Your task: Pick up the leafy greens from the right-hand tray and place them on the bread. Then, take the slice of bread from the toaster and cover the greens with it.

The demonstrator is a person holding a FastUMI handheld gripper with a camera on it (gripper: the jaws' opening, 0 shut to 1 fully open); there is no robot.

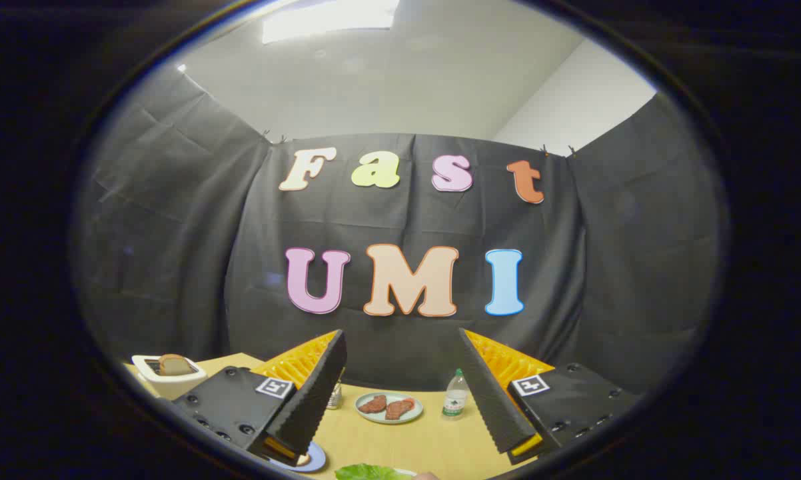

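My gripper point(400, 393) is spread wide, holding nothing, aimed high over the table point(427, 443). The leafy greens point(367, 473) sit low between my fingers; the bread slice point(175, 364) stands in the toaster point(167, 381), far left. Beyond lie a plate of meat point(388, 407) and a bottle point(455, 395). Dropping nearly blind, I could crush the leaves or miss them.

One toaster point(168, 381) holding one bread slice point(174, 364); one plate point(388, 417) bearing two meat pieces point(386, 406); one bottle point(455, 395); one leafy green point(367, 473).
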